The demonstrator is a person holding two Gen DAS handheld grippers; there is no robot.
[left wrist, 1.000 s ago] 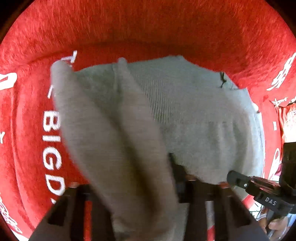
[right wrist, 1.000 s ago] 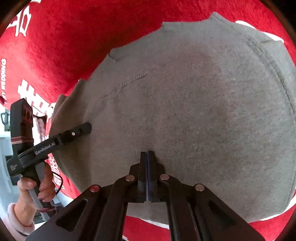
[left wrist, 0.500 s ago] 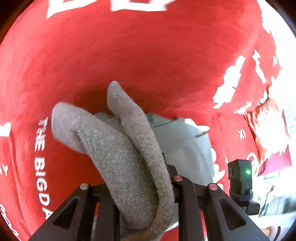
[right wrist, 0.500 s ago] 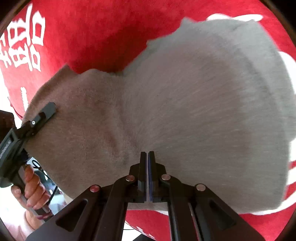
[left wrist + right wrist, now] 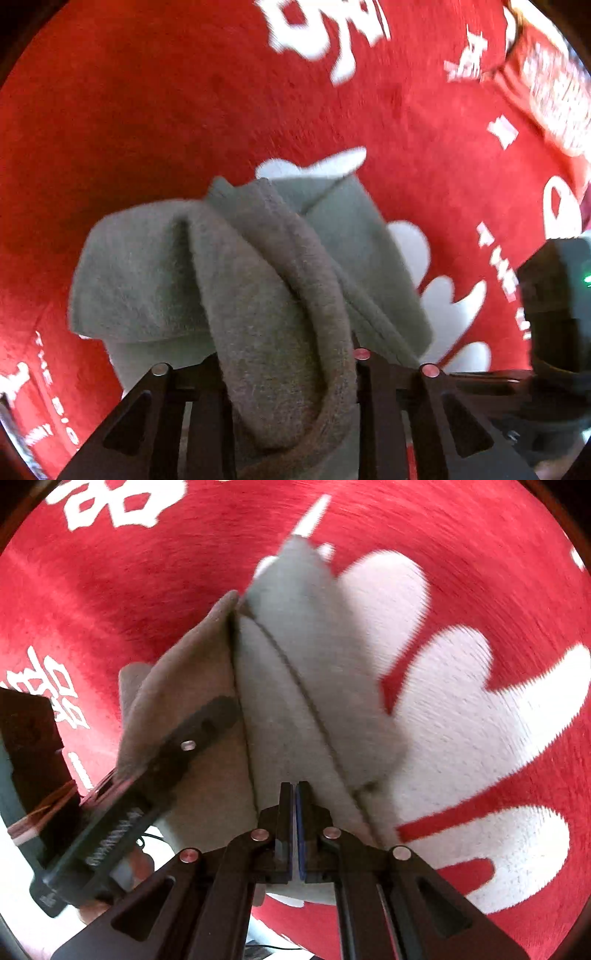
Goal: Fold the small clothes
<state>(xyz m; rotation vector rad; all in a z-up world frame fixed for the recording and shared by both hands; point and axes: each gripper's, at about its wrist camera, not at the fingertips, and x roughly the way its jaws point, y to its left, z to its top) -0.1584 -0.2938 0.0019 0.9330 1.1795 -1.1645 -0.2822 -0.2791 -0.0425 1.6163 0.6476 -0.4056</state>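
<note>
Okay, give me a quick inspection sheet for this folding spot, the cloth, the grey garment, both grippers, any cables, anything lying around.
Surface: red cloth with white printed characters, blurred by motion.
Job's things: grey garment, bunched and lifted between both grippers, not lying flat.
Clutter: nothing seen.
Grippers: left gripper has a thick fold of the garment between its fingers, and its jaws have just been opening; whether the pads press on it cannot be told. Right gripper is shut at the garment's lower edge.
Cables: thin dark cable beside the left gripper's handle.
Surroundings: bright and washed out past the cloth's edge; a hand on the left handle.

red cloth (image 5: 147, 110) w/ white lettering (image 5: 461, 709), blurred
</note>
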